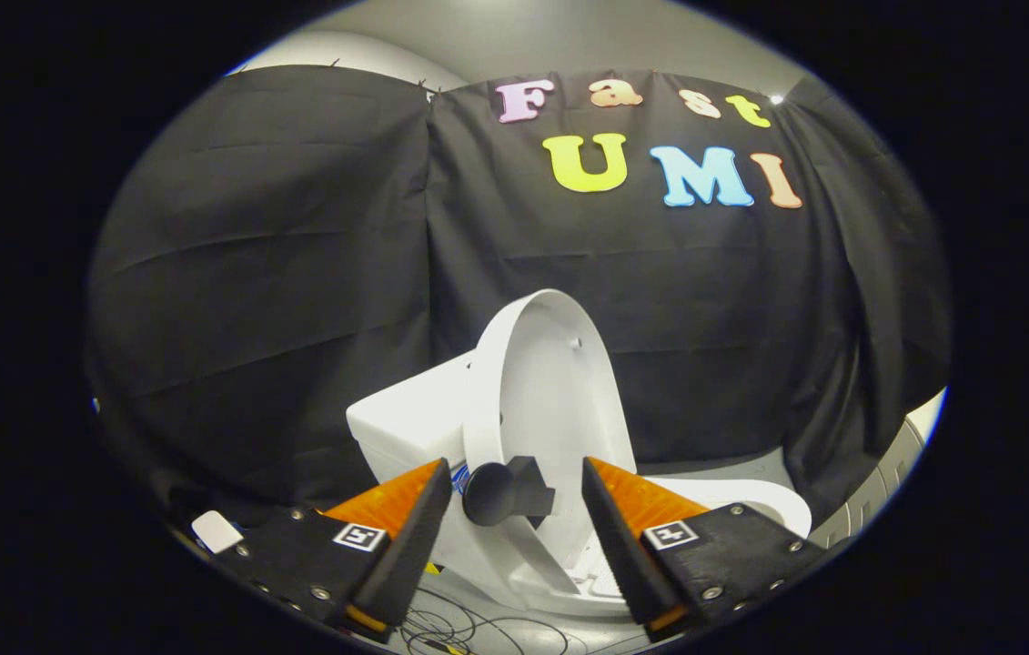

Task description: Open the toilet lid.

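The tongs (514,509) stand spread, gripping nothing, either side of a dark knob (500,492) fixed to the toilet lid (550,391). The lid stands raised nearly upright against the tank (409,423); the job looks essentially done, only withdrawal left.

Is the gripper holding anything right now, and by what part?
Nothing is held. The gripper is open; the black knob on the raised toilet lid sits between its fingers, with gaps on both sides.
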`<move>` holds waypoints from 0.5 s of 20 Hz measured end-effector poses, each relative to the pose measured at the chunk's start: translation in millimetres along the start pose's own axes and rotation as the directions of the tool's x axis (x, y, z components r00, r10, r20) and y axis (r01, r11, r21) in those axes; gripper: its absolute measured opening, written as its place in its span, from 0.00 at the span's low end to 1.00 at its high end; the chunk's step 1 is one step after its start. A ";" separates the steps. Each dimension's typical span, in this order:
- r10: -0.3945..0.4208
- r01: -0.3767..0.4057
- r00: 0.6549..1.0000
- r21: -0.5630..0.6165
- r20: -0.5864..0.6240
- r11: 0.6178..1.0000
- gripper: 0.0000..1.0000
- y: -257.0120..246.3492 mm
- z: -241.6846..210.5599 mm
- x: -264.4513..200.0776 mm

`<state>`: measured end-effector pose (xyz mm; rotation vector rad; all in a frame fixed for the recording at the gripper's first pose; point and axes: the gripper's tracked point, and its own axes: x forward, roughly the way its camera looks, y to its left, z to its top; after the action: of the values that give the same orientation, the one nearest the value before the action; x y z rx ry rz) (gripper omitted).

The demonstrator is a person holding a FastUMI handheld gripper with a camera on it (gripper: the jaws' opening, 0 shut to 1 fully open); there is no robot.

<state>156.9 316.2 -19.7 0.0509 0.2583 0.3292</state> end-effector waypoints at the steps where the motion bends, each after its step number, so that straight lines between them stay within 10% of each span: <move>1: 0.032 -0.032 0.999 0.010 0.040 0.999 0.95 0.0 12.0 -9.9; 10: -0.044 0.071 0.988 -0.178 0.149 0.982 0.95 -90.3 50.1 -105.3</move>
<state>101.9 196.1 46.0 -0.1132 0.0852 0.2889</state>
